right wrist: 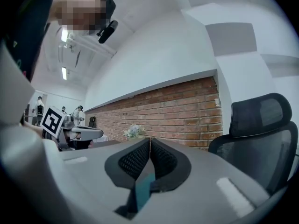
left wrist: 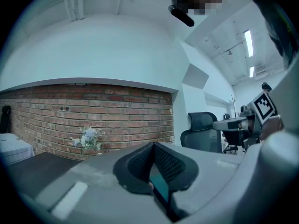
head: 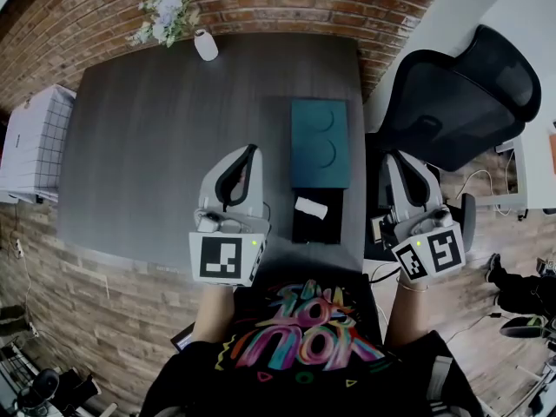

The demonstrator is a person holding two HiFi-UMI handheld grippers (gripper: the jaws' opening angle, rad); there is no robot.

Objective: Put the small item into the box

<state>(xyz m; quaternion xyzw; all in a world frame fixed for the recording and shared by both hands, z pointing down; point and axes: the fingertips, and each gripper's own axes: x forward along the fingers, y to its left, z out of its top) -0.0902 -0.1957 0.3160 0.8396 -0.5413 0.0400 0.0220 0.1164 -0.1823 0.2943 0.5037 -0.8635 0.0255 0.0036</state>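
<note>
A teal box (head: 320, 142) lies flat on the dark grey table (head: 156, 146), right of centre. Against its near side sits a black open part (head: 320, 226), and a small white item (head: 310, 207) lies on it. My left gripper (head: 252, 149) hovers over the table just left of the box, with its jaws shut and nothing between them (left wrist: 153, 144). My right gripper (head: 396, 156) hangs past the table's right edge, beside the box. Its jaws meet at the tips and hold nothing (right wrist: 150, 140).
A white vase (head: 206, 45) with pale flowers (head: 165, 16) stands at the table's far edge by the brick wall. A black office chair (head: 460, 94) is close on the right. A white checked cabinet (head: 35, 142) stands left of the table.
</note>
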